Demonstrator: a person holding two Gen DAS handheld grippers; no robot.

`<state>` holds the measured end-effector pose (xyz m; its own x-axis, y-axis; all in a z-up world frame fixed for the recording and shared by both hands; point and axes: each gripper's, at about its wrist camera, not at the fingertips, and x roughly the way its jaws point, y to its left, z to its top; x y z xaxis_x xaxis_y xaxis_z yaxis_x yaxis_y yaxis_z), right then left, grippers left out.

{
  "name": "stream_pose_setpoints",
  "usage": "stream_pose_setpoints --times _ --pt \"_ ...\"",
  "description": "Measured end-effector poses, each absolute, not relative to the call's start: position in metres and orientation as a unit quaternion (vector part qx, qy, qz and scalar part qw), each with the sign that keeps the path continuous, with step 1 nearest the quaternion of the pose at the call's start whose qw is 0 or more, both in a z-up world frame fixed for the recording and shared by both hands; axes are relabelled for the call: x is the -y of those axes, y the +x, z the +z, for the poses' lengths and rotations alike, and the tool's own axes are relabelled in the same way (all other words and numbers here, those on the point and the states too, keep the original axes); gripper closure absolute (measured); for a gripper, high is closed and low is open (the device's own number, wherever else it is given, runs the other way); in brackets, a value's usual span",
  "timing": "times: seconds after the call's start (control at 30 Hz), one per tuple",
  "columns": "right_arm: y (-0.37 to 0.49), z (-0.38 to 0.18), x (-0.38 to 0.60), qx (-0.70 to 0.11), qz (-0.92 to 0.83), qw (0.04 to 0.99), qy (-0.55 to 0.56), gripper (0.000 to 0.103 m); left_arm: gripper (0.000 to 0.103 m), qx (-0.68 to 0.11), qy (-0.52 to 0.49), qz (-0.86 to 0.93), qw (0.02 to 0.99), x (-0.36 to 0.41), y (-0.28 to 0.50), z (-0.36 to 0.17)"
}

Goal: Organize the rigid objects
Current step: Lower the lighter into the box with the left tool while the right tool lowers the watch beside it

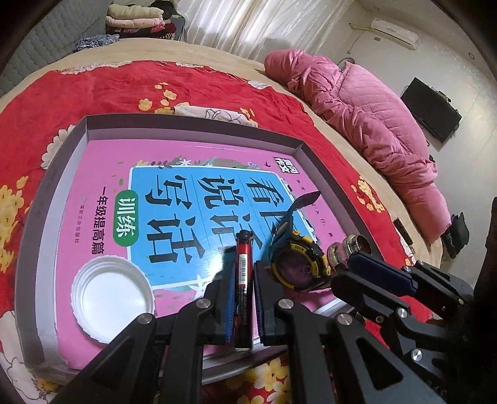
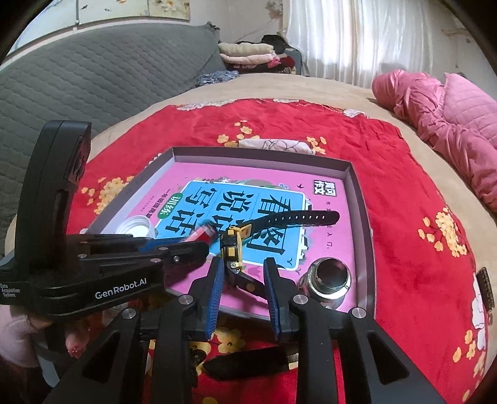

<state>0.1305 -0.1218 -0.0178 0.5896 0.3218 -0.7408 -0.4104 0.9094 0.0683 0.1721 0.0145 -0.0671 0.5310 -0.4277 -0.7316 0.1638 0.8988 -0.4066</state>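
The left gripper (image 1: 243,298) had its jaws clamped on one red marker (image 1: 243,279), low and centre in the left view, the pen's tip pointing up the frame over the pink book (image 1: 102,192). That one book lay flat in one grey tray (image 1: 49,186), filling most of its floor, on a red flowered blanket (image 1: 93,90).

Crowding the marker: one watch (image 1: 298,264) with a yellow-and-black case lay just to its right on the book, strap running toward the upper right. One white lid (image 1: 113,290) sat open side up at lower left of the tray, well clear. One shiny metal fitting (image 2: 329,275) stood in the tray's lower right corner in the right view.

The right gripper (image 2: 243,295) sat low and centre in its own view, its blue pads (image 2: 216,298) apart with clear gaps either side of the watch's near strap, touching nothing. The left gripper's body crossed the left of that frame, hiding part of the lid. A dark object (image 2: 248,362) lay on the blanket under the right gripper; what it was could not be told.

One pink quilt (image 1: 372,124) lay bunched at upper right, and folded clothes (image 1: 136,18) were stacked at upper left.
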Motion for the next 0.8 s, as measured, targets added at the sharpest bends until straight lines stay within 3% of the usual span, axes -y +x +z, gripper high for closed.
stream_pose_setpoints --times 0.27,0.5,0.6,0.8 --pt "0.132 -0.016 0.124 -0.404 0.202 0.891 -0.05 0.076 0.091 -0.451 -0.131 -0.167 0.867 -0.013 0.169 -0.066" --pt "0.131 -0.018 0.127 -0.408 0.197 0.89 -0.054 0.072 0.068 -0.449 -0.118 -0.164 0.87 -0.009 0.165 -0.062" --pt "0.131 -0.017 0.128 -0.408 0.195 0.89 -0.052 0.064 0.066 -0.451 -0.113 -0.164 0.87 -0.009 0.164 -0.061" --pt "0.129 -0.015 0.129 -0.407 0.191 0.892 -0.053 0.063 0.059 -0.453 -0.113 -0.162 0.87 -0.011 0.162 -0.058"
